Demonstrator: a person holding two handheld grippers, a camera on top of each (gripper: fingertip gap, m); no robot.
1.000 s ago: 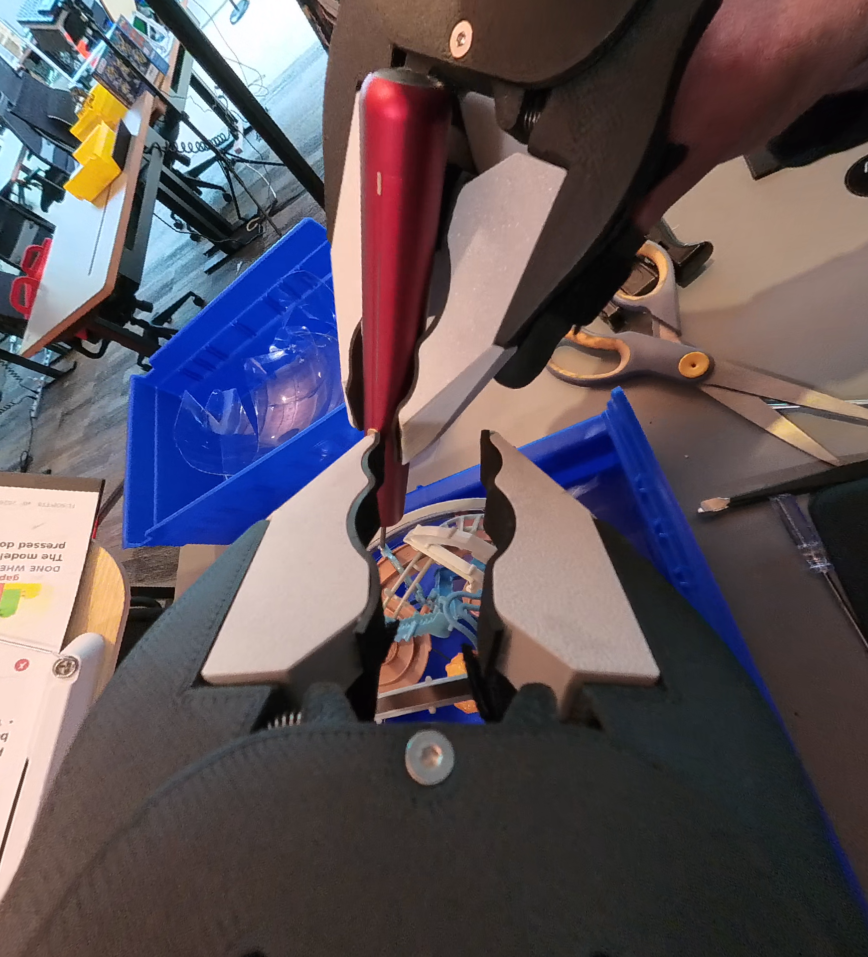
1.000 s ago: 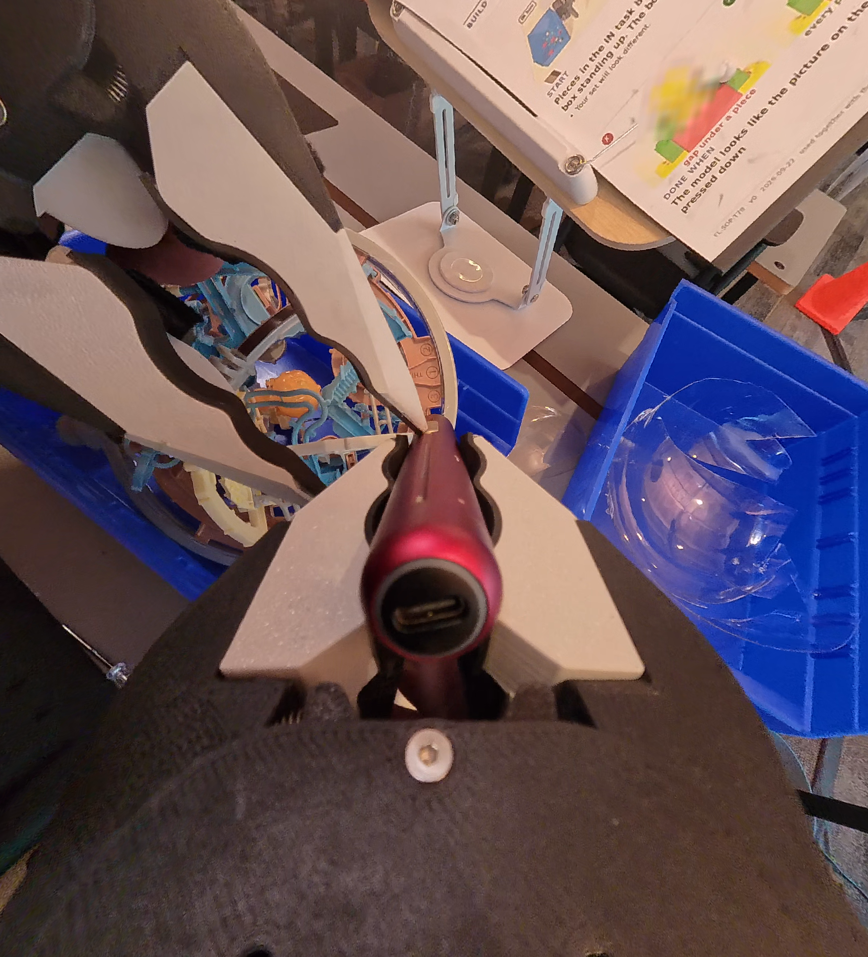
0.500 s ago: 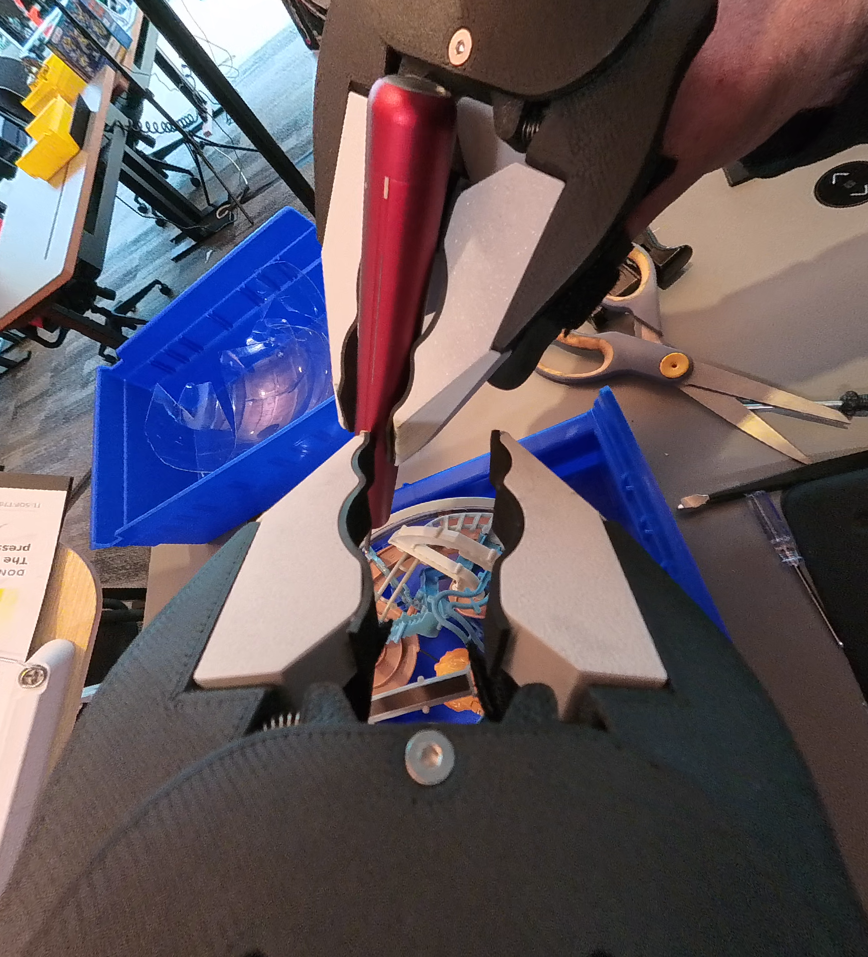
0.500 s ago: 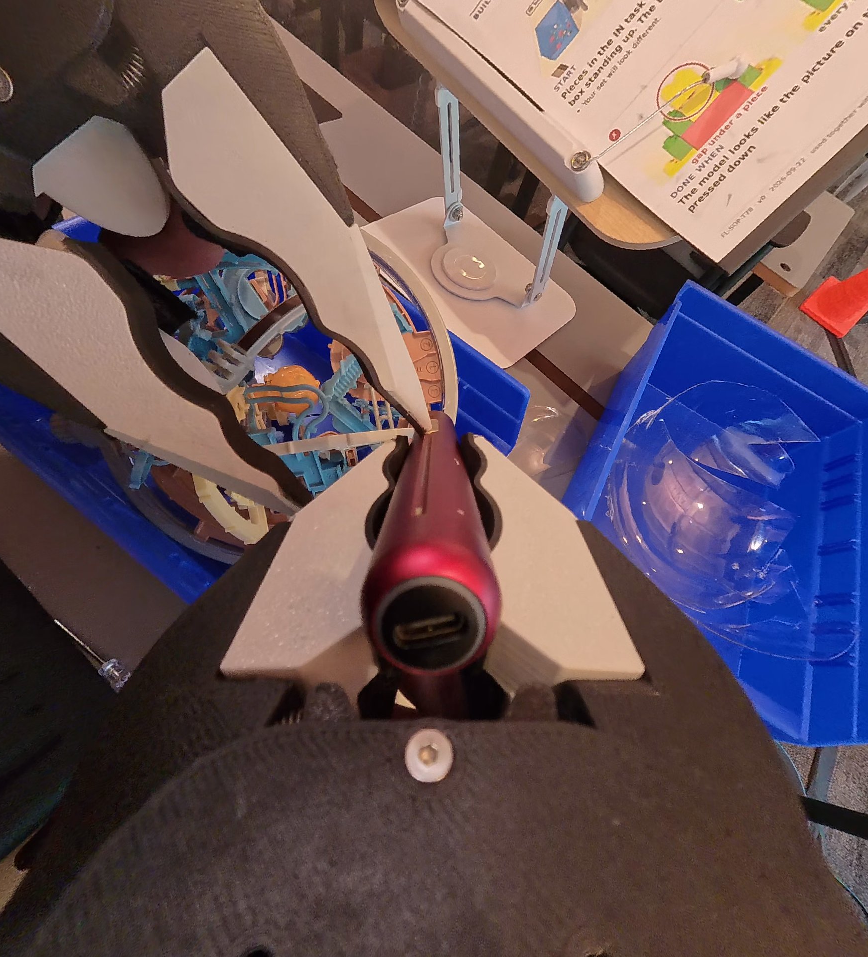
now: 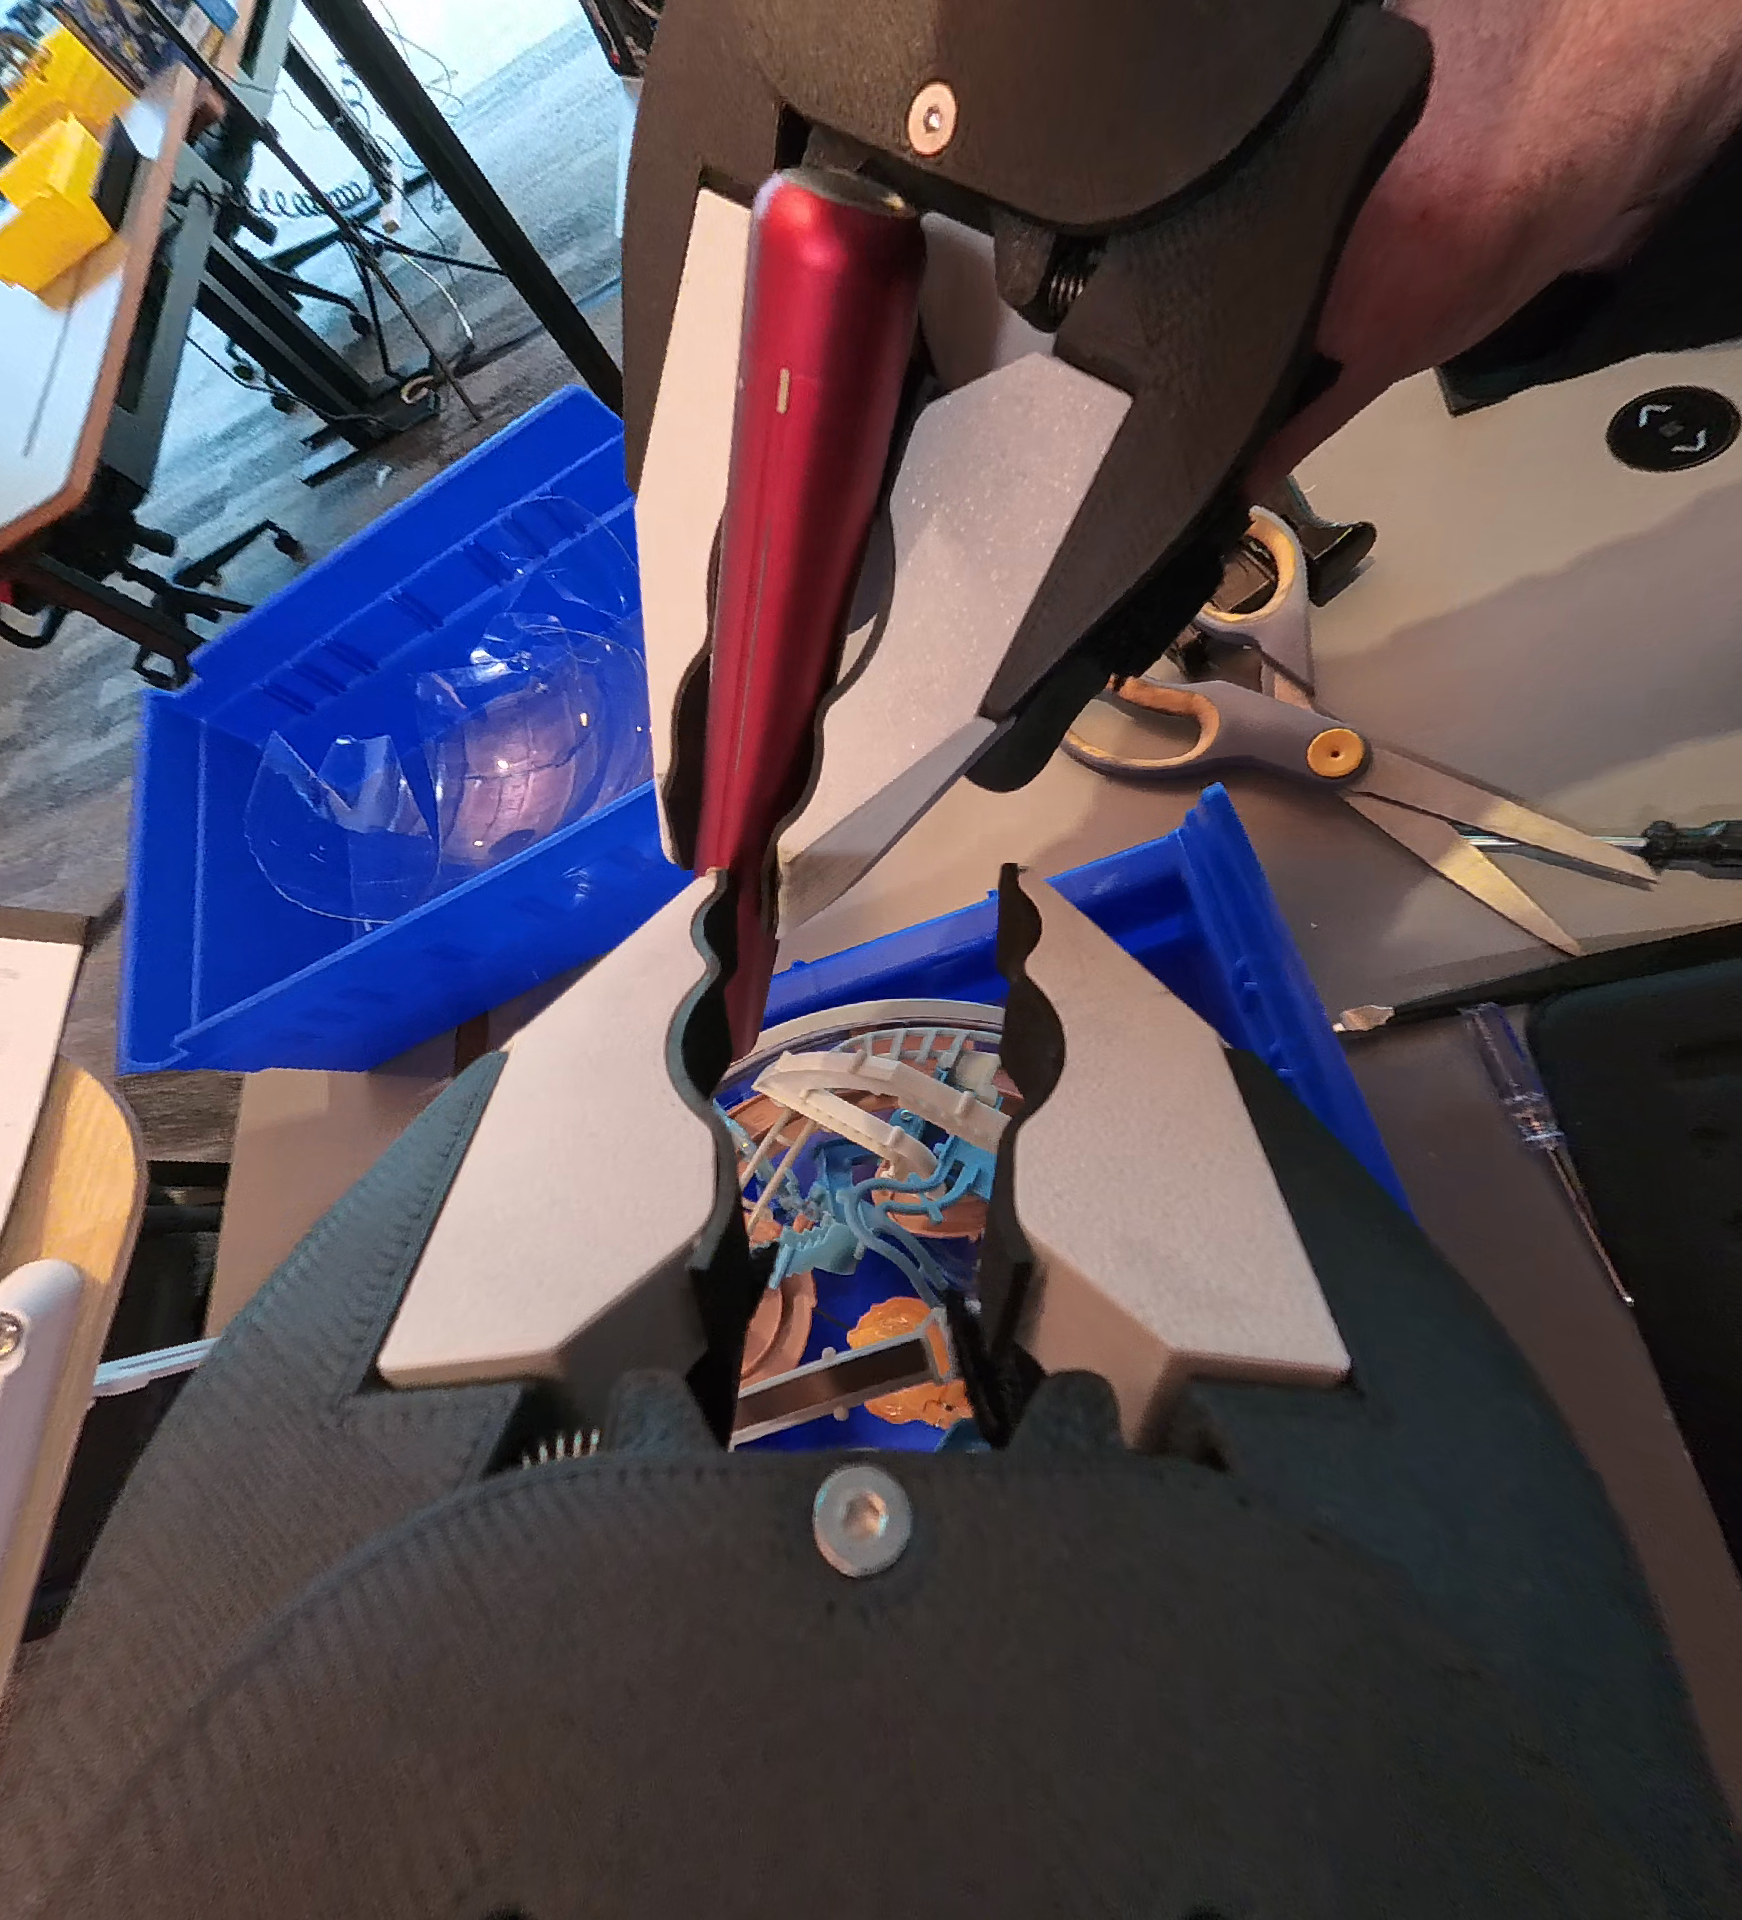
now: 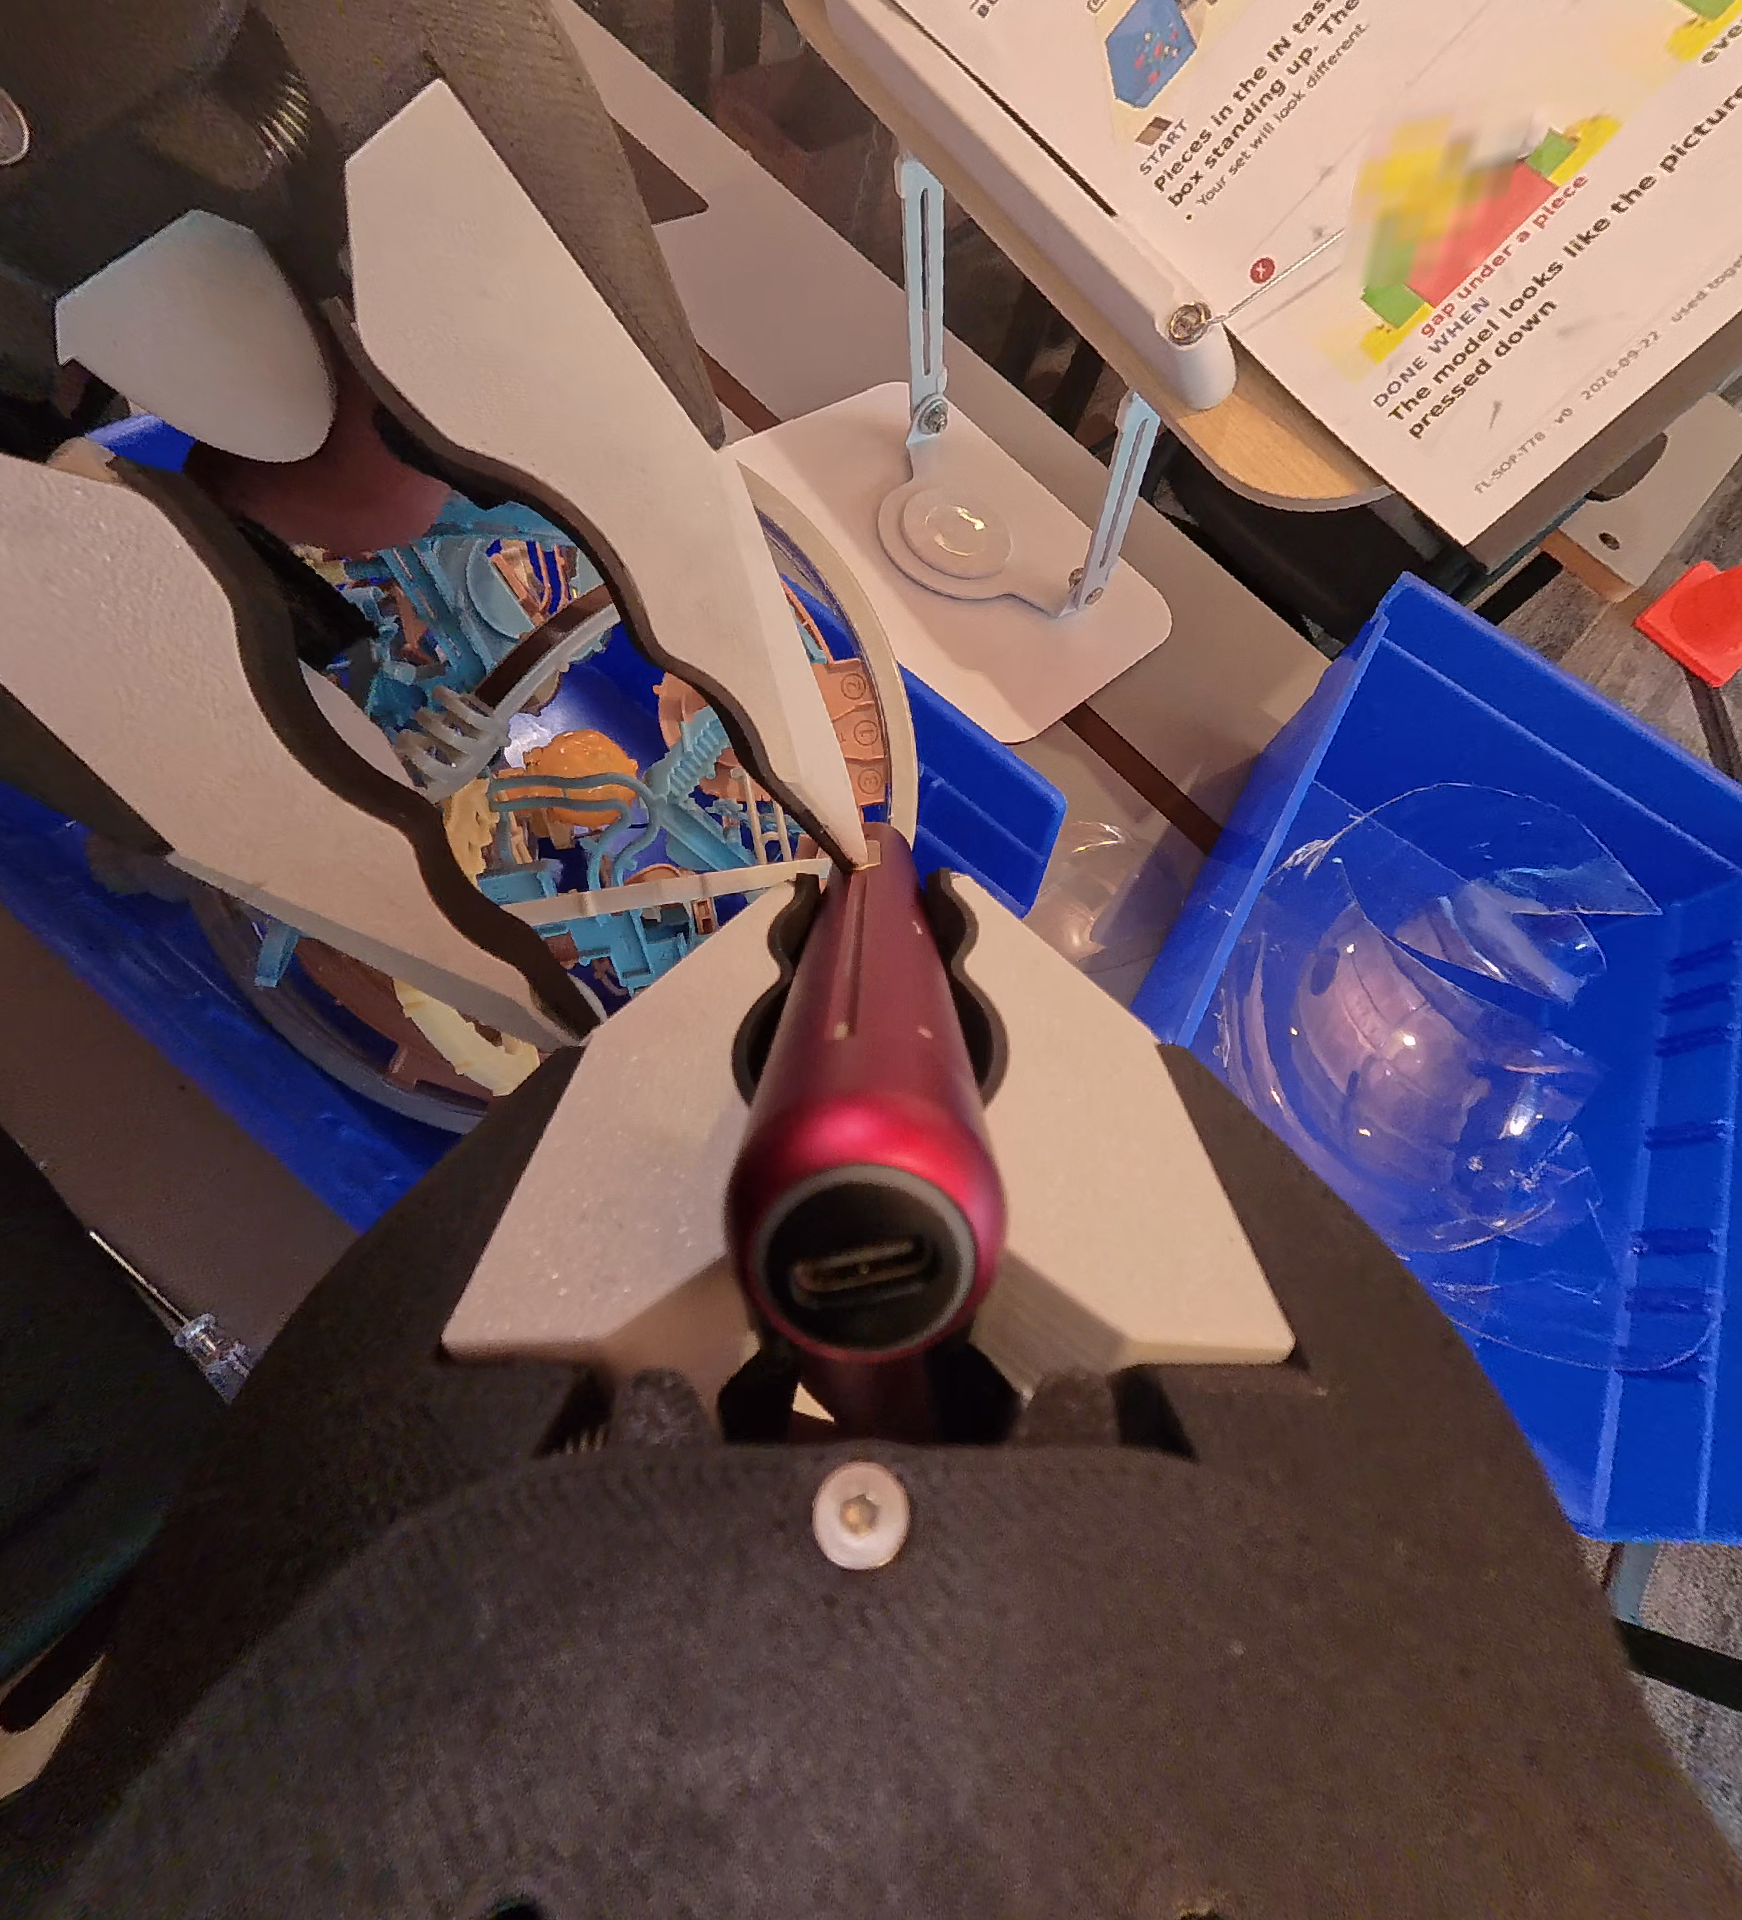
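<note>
My right gripper is shut on a red pen-shaped tool with a port in its rear end. In the left wrist view it comes down from above, held by a hand. The tool points down, its tip beside the inner edge of my left gripper's left finger. My left gripper is open, its jaws a finger's width apart. They hover over a round maze toy of blue, orange and cream tracks in a blue bin. The toy shows through the left gripper.
A second blue bin holds clear plastic domes, also seen at right. Scissors, two screwdrivers and a black mat lie on the grey table. An instruction sheet on a white stand stands behind the bins.
My left jaws have opened a little wider. Both grippers have shifted slightly over the bin. The red tool stays gripped, its tip still between the left fingers.
</note>
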